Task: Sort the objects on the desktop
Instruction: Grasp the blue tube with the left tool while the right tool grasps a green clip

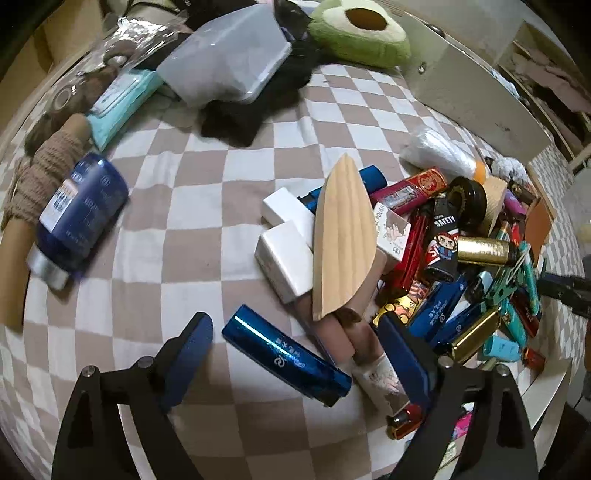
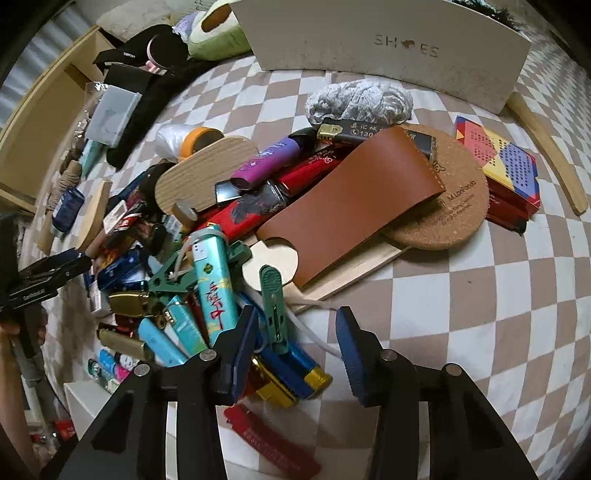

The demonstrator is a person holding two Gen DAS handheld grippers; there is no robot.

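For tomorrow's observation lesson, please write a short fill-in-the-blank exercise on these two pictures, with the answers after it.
1. The white box at the back bears the word ____.
2. The cloth under the clutter has a ____ pattern.
3. Between the fingers of the left gripper lies a shiny ____ tube.
4. The plush toy looks like a halved ____.

Answers: SHOES; checkered; blue; avocado

Open left tongs, blue lighter between
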